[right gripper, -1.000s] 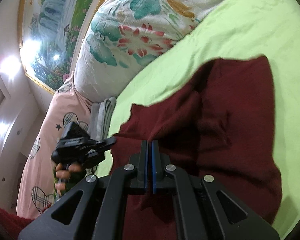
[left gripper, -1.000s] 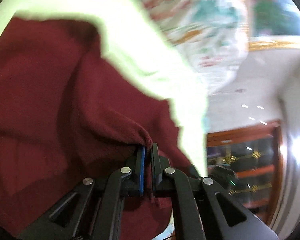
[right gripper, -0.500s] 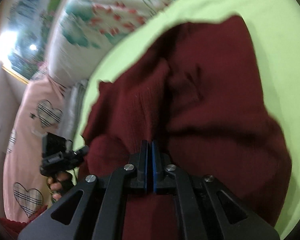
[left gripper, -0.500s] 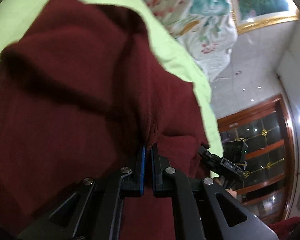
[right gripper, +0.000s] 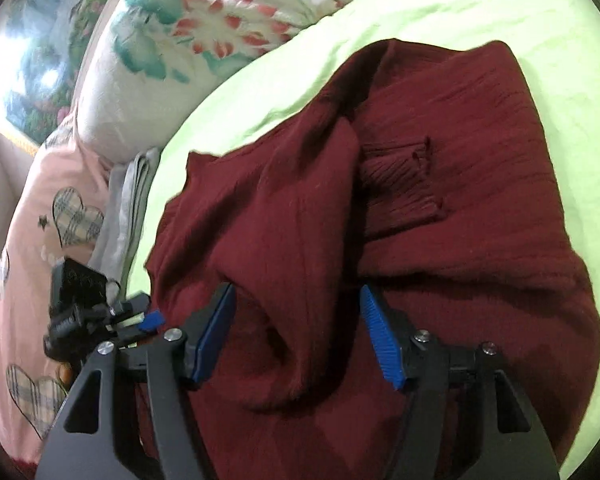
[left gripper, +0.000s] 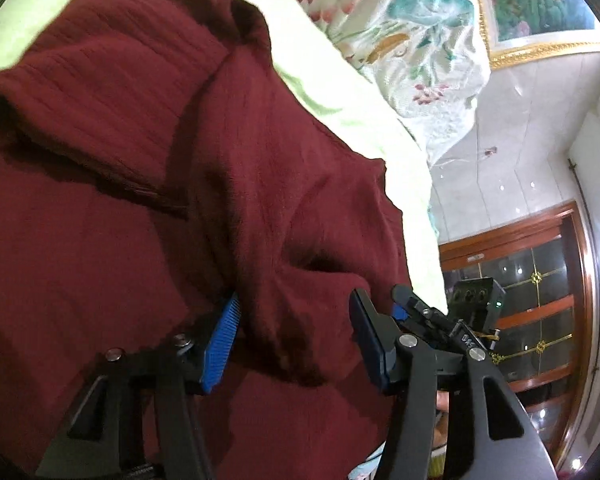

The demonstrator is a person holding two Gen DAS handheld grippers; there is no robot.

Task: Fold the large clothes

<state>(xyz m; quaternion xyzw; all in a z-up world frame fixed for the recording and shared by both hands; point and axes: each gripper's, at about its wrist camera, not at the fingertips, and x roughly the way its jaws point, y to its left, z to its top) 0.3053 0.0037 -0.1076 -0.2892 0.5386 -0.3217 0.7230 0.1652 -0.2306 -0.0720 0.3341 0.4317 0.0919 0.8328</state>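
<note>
A dark red knit sweater (left gripper: 148, 184) lies folded over itself on the light green bed sheet (left gripper: 352, 116); it also fills the right wrist view (right gripper: 440, 240). A ribbed cuff (right gripper: 396, 184) lies on top of it. My left gripper (left gripper: 294, 320) is open, its blue pads on either side of a fold of the sweater near its right edge. My right gripper (right gripper: 296, 320) is open, its pads astride a fold near the sweater's left edge. The right gripper shows in the left wrist view (left gripper: 432, 316), and the left gripper in the right wrist view (right gripper: 100, 312).
A floral pillow (right gripper: 204, 48) lies at the head of the bed, also in the left wrist view (left gripper: 412, 40). A pink heart-print pillow (right gripper: 40, 216) and folded grey cloth (right gripper: 128, 200) lie beside the sweater. A wooden glass-door cabinet (left gripper: 540, 288) stands beyond the bed.
Both grippers were shut on the sweater's edge and carried it over the rest of the garment; now both have opened and the fold lies loose between their pads.
</note>
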